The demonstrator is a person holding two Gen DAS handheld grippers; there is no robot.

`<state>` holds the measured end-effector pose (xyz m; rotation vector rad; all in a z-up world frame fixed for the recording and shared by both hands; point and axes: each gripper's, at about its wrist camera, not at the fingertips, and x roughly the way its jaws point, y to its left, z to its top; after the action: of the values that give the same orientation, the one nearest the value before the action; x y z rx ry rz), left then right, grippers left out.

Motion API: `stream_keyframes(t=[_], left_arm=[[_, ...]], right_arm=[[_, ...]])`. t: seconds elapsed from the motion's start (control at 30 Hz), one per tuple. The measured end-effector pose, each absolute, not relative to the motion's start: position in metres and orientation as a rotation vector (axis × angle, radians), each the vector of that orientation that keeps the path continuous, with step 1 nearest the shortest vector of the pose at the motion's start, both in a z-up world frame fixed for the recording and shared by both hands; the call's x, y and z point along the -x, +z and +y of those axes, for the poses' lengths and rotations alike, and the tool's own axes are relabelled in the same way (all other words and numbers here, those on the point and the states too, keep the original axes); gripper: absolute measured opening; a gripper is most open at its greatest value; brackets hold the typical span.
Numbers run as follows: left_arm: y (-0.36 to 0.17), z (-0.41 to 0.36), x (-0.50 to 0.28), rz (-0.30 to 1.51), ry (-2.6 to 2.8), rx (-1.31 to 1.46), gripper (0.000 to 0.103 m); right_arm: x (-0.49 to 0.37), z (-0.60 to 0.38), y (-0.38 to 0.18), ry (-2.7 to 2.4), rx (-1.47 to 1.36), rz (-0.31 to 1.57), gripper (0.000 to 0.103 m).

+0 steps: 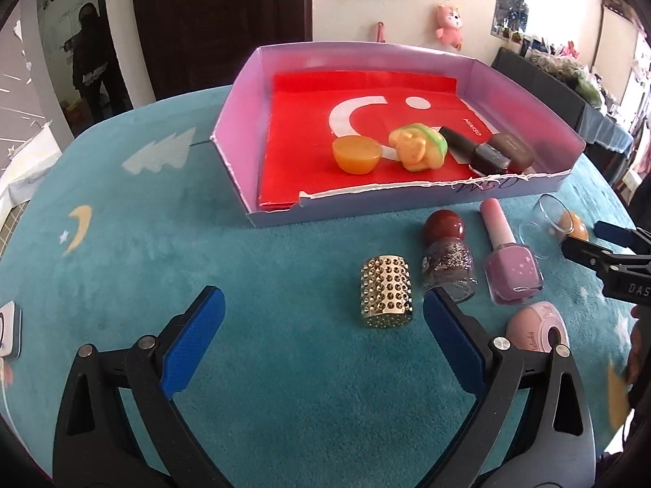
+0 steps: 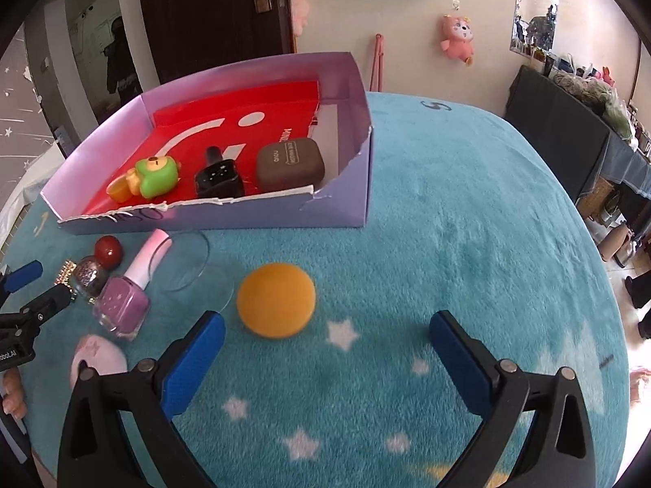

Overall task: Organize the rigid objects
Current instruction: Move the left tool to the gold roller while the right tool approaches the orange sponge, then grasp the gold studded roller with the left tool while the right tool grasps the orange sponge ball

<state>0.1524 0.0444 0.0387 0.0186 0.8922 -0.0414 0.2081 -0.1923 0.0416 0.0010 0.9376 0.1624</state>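
A lilac cardboard tray [image 1: 240, 122] [image 2: 350, 203] with a red liner holds an orange half-dome [image 1: 356, 154], a green and orange toy [image 1: 417, 146] [image 2: 154, 177], a black bottle [image 1: 476, 150] [image 2: 217, 179] and a brown case [image 1: 512, 148] [image 2: 289, 166]. In front of it on the teal cloth lie a gold studded cuff [image 1: 386, 293], a glitter bottle with a red ball cap [image 1: 447, 256] [image 2: 95, 268], a pink polish bottle [image 1: 508, 260] [image 2: 130, 293], a pink round case [image 1: 537, 327] [image 2: 97, 360], a clear half-shell [image 2: 181, 260] and an orange half-dome [image 2: 276, 299]. My left gripper [image 1: 323, 305] is open beside the cuff. My right gripper [image 2: 327, 325] is open just before the orange half-dome.
The teal star-patterned cloth [image 2: 468, 244] covers a round table. A dark door [image 1: 219, 12] and a wall with a pink plush [image 2: 457, 36] stand behind. A dark cabinet [image 2: 569, 130] with clutter is at the right.
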Motion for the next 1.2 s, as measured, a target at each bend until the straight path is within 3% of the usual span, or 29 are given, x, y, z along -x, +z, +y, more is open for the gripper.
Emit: stream_keyframes(t=[0.1,0.17,0.23,0.27,0.33,0.4,0.5,0.53,1.2], left_arm=[[0.038,0.042,-0.155,0.892,-0.045,-0.035,0.099],[0.037,0.040,-0.157,0.890,-0.041,-0.045,0.098],[0.035,0.038,-0.160,0.893,-0.040,-0.058,0.087],[0.034,0.037,-0.162,0.903,-0.045,-0.057,0.073],[0.033,0.038,-0.164,0.912,-0.071,-0.023,0.063],[0.034,0.038,-0.164,0.909,-0.084,-0.019,0.042],[0.036,0.040,-0.162,0.913,-0.101,0.003,0.027],[0.037,0.041,-0.161,0.914,-0.107,0.013,0.024],[0.055,0.045,-0.149,0.878,-0.121,0.036,0.024]], right_arm=[[-0.210,-0.191,0.042,0.173,0.005,0.933,0.095],[-0.211,-0.189,0.043,0.184,0.012,0.924,0.085],[-0.211,-0.187,0.043,0.194,0.013,0.921,0.082],[-0.211,-0.187,0.043,0.199,0.015,0.918,0.077],[-0.212,-0.184,0.045,0.213,0.018,0.908,0.069],[-0.210,-0.180,0.046,0.243,0.022,0.903,0.059],[-0.206,-0.176,0.047,0.276,0.023,0.900,0.040],[-0.204,-0.176,0.048,0.278,0.022,0.899,0.040],[-0.193,-0.182,0.059,0.300,-0.020,0.880,0.040]])
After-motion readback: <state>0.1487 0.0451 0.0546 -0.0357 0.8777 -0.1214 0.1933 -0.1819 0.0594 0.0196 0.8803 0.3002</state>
